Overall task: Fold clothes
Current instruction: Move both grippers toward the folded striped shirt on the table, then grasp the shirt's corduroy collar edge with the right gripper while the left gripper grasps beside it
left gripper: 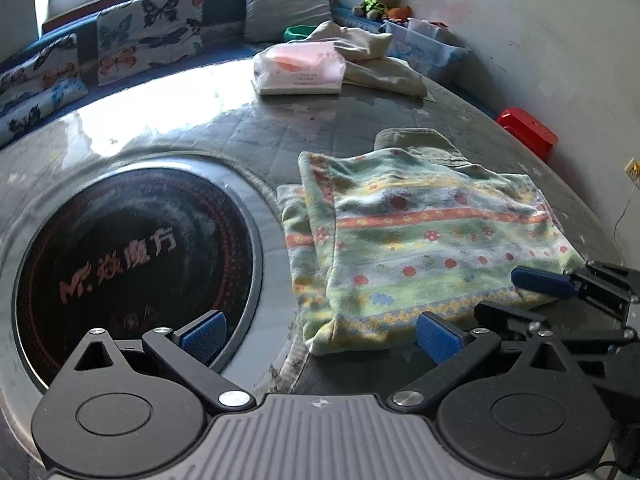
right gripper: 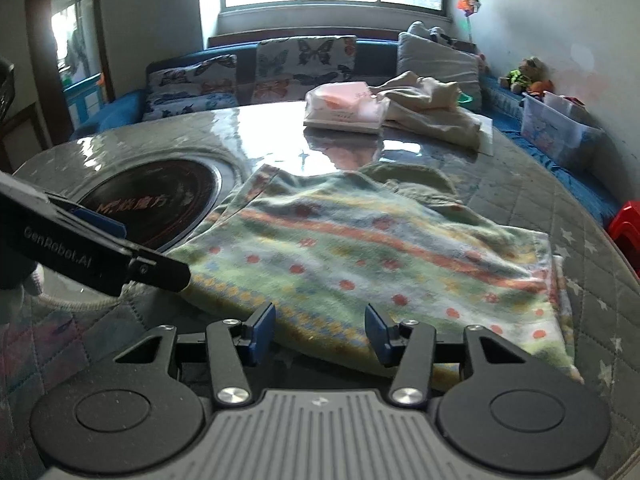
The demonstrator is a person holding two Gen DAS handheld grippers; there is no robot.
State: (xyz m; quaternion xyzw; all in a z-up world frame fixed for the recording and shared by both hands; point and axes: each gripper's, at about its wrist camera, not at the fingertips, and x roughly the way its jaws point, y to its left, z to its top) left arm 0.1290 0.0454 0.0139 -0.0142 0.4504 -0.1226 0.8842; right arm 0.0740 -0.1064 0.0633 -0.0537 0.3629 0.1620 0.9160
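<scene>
A green patterned garment [left gripper: 420,240] with orange stripes and red dots lies folded on the round grey table [left gripper: 248,136]; it also shows in the right wrist view [right gripper: 360,264]. An olive garment [left gripper: 420,142] lies partly under its far edge. My left gripper [left gripper: 320,338] is open at the garment's near left corner, holding nothing. My right gripper [right gripper: 320,334] is open, jaws either side of the garment's near hem; it also shows in the left wrist view [left gripper: 500,304]. The left gripper's arm [right gripper: 92,248] crosses the right wrist view at the left.
A black induction hob [left gripper: 132,268] is set into the table on the left. A pink tissue pack [left gripper: 300,68] and a cream garment [left gripper: 376,60] lie at the far side. Butterfly cushions [left gripper: 148,32], a plastic box [right gripper: 560,124] and a red stool [left gripper: 528,128] surround the table.
</scene>
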